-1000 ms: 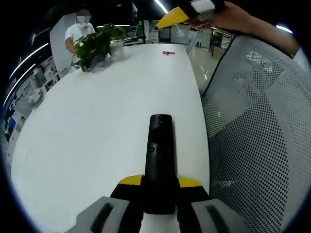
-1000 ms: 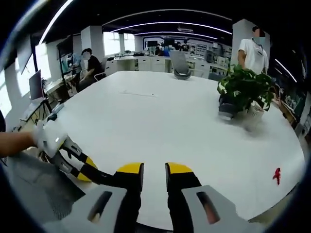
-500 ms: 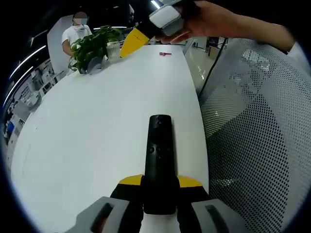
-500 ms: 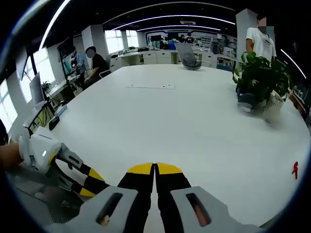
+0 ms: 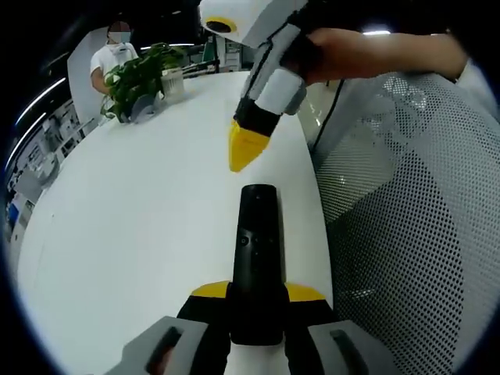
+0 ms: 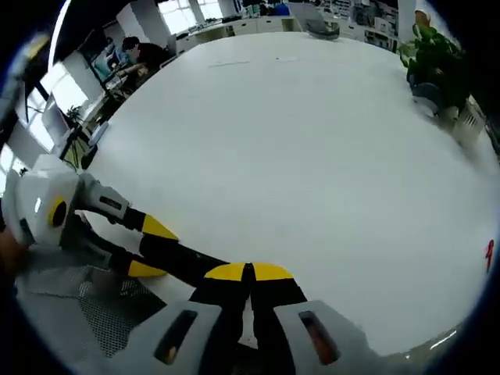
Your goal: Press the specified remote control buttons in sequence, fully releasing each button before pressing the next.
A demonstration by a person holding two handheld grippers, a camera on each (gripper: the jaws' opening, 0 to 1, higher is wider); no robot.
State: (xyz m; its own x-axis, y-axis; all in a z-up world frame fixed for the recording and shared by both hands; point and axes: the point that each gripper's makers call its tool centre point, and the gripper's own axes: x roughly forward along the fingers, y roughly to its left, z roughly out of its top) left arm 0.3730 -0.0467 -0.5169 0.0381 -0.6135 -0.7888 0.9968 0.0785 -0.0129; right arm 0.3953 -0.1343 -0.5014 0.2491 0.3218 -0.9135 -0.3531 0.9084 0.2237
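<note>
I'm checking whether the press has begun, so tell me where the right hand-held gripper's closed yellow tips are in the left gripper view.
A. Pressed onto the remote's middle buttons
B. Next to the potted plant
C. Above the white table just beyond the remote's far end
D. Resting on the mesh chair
C: the right hand-held gripper, jaws shut, points down just past the far end of the black remote, apart from it, over the white table.

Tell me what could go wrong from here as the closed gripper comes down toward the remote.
1. The remote is clamped only at its near end by the left gripper, with the rest hanging free over the table. A hard press could tip it or slide it in the jaws.
2. The right gripper has a blunt closed tip, wide beside the small buttons, so it may land on two at once or the wrong one.
</note>
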